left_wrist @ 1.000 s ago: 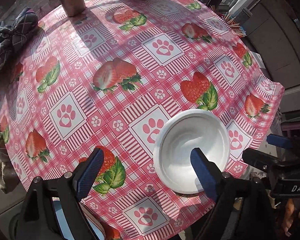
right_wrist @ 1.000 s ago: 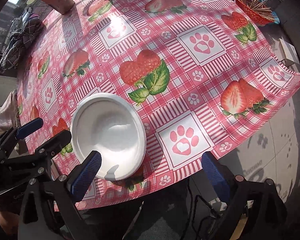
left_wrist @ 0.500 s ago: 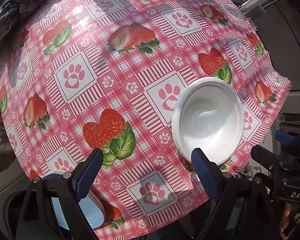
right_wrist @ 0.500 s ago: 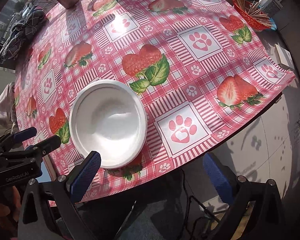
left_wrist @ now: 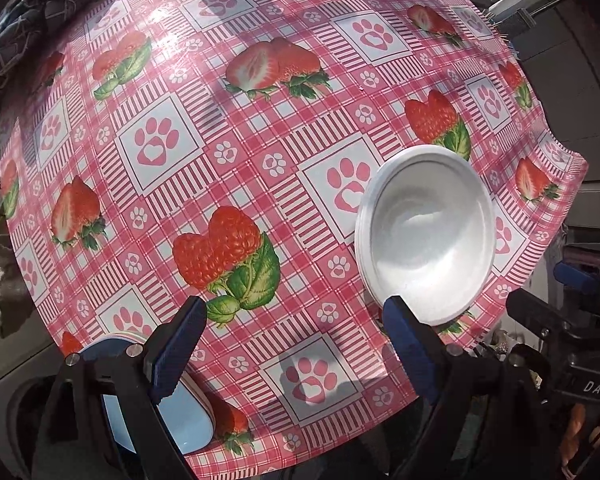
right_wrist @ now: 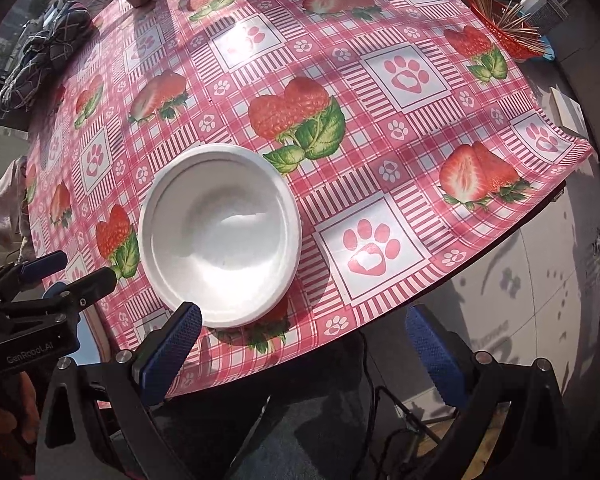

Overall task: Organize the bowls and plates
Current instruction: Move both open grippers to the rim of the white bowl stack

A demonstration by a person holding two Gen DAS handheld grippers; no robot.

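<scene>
Hovering wide-open hand-held grippers [left_wrist: 292, 344], empty.

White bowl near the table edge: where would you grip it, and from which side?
Take the white bowl by its rim, on the side nearest the table edge, coming down from above with one finger inside and one outside. It sits upright and mouth-up, its wall is thin and flared, and it looks too wide to span. Both pairs of jaws stand open.
</scene>
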